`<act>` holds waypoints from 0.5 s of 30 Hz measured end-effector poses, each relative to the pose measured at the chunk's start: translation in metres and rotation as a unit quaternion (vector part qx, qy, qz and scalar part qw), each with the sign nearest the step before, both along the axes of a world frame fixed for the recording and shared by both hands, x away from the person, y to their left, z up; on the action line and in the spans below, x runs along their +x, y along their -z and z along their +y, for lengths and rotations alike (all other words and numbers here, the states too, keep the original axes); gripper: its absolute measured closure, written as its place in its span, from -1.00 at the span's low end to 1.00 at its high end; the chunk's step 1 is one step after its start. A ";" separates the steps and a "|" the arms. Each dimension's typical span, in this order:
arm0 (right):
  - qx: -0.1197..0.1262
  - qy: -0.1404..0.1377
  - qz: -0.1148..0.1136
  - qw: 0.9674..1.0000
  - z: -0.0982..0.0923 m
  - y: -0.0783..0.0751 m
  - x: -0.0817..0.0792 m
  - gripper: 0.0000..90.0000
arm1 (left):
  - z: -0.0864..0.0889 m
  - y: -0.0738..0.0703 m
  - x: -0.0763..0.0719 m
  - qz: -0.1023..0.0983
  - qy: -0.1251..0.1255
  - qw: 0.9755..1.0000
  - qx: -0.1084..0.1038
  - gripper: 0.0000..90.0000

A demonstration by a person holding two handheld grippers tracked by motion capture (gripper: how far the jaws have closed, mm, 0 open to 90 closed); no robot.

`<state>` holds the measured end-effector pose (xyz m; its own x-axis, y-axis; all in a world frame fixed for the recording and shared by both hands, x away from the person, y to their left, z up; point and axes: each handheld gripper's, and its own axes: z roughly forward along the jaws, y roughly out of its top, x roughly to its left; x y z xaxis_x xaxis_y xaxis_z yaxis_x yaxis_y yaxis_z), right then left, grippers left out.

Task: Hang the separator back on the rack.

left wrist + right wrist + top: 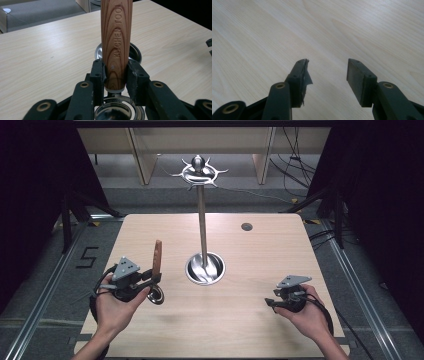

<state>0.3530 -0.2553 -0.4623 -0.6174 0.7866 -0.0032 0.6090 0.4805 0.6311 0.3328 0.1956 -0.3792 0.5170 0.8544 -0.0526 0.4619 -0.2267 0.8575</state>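
A kitchen tool with a wooden handle (158,254) stands upright at the left of the table, its round metal head (156,295) hanging just below the jaws. My left gripper (157,279) is shut on the handle's lower end. In the left gripper view the handle (116,37), stamped "KITCHEN TOOL", rises between the pads of the left gripper (116,75), with the shiny head (117,112) beneath. A metal hook stand (202,220) with a round base (205,268) and a ring of hooks (199,171) stands mid-table. My right gripper (270,303) (327,72) is open above bare wood at the right.
The light wooden table (260,260) has a small dark grommet (246,226) at the back right. The stand's base (135,52) lies just behind the held handle. Black curtains flank the table, and cables lie on the floor at the far right.
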 end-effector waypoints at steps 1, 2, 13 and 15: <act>0.000 0.000 0.000 1.000 0.000 0.000 0.000 0.15 | -0.003 -0.001 0.000 -0.006 -0.005 1.000 -0.010 0.52; 0.000 0.000 0.000 1.000 0.000 0.000 0.000 0.15 | -0.005 -0.002 -0.001 -0.011 -0.003 1.000 -0.010 0.52; 0.008 0.005 -0.005 1.000 0.001 0.002 0.000 0.15 | -0.012 -0.011 -0.001 -0.029 0.009 0.999 -0.013 0.52; 0.006 0.003 -0.006 1.000 0.001 0.001 0.000 0.15 | -0.013 -0.013 -0.001 -0.031 0.009 0.999 -0.017 0.52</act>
